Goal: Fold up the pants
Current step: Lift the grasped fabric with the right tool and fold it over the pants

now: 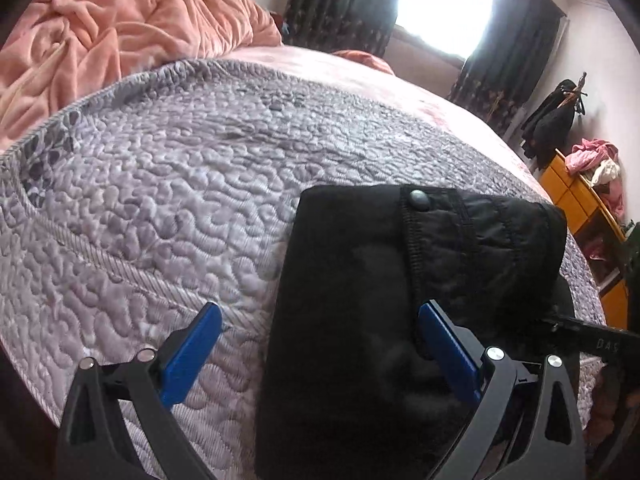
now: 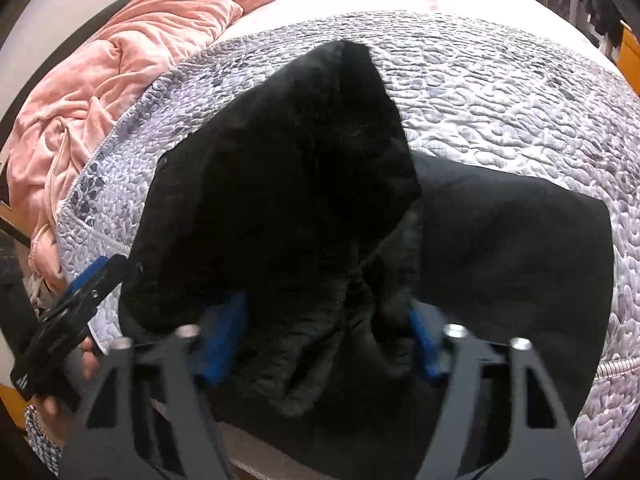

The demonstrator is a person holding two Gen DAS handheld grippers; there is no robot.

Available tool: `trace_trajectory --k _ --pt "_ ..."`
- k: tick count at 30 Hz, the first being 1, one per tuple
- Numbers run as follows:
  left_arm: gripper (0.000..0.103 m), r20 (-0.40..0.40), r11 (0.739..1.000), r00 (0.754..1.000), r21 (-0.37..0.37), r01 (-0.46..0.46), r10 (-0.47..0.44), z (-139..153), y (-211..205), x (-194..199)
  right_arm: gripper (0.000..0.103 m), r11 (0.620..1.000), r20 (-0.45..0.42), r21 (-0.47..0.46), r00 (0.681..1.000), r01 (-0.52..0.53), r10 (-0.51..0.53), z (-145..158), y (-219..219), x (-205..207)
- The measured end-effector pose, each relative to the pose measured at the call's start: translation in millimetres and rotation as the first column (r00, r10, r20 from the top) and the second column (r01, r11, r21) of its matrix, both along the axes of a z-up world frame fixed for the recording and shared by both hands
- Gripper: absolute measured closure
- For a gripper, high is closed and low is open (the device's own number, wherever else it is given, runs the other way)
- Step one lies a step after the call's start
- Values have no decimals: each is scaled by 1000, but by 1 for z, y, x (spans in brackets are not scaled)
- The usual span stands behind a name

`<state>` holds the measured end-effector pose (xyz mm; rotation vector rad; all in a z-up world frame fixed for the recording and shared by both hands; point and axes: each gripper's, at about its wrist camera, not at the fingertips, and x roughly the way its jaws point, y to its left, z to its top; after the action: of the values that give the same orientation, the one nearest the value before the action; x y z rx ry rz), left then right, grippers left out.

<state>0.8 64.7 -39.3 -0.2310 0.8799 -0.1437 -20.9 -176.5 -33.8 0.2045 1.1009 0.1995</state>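
Observation:
Black padded pants [image 1: 360, 300] lie on the grey quilted bedspread [image 1: 140, 200], the waistband and its snap button [image 1: 418, 200] at the far end. My left gripper [image 1: 320, 316] hovers open over the pants' left edge, one blue finger [image 1: 200, 344] above the quilt and the other above the fabric. In the right wrist view the pants [image 2: 300, 160] rise in a bunched fold. My right gripper [image 2: 326, 340] has that thick fold filling the gap between its blue pads [image 2: 224, 340], which are partly hidden by fabric and blurred. The left gripper [image 2: 92, 280] shows there at the pants' left edge, in a hand.
A crumpled pink blanket [image 1: 100, 32] is heaped at the bed's far left. Dark curtains [image 1: 340, 0] frame a bright window. An orange wooden dresser [image 1: 580, 208] with pink clothes on it stands past the bed's right edge, beside a coat rack with dark garments.

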Motion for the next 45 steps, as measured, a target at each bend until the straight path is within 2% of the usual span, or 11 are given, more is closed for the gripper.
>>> trace_trajectory --k 3,6,17,22,25,30,34,40,45 --pt "4 -9 1000 1000 17 6 -6 1 -2 0 74 999 2 47 1000 -8 8 7 -7 -4" --pt "4 -5 1000 1000 19 17 -17 5 -7 0 79 996 31 77 999 -33 31 20 -11 -11" --pt "4 13 998 998 30 59 -59 19 -21 -1 82 987 113 151 993 -51 34 64 -30 -39" --pt "4 21 994 994 29 105 -106 27 -39 -1 82 985 134 173 991 -10 -13 82 -63 -54" --pt "4 10 988 989 19 150 -150 29 -54 -1 82 988 131 154 990 21 -42 85 -82 -64" --pt "4 -2 978 978 25 206 -206 29 -80 -2 82 989 97 115 990 88 -99 76 -113 -74" --pt "4 -12 971 973 63 231 -230 24 -98 0 81 985 22 106 990 139 -142 47 -136 -76" --pt "4 -38 961 967 107 255 -252 12 -114 4 73 981 -51 88 985 172 -168 5 -147 -70" --pt "4 -42 959 965 106 261 -258 15 -114 5 66 985 -27 73 987 158 -157 13 -147 -73"
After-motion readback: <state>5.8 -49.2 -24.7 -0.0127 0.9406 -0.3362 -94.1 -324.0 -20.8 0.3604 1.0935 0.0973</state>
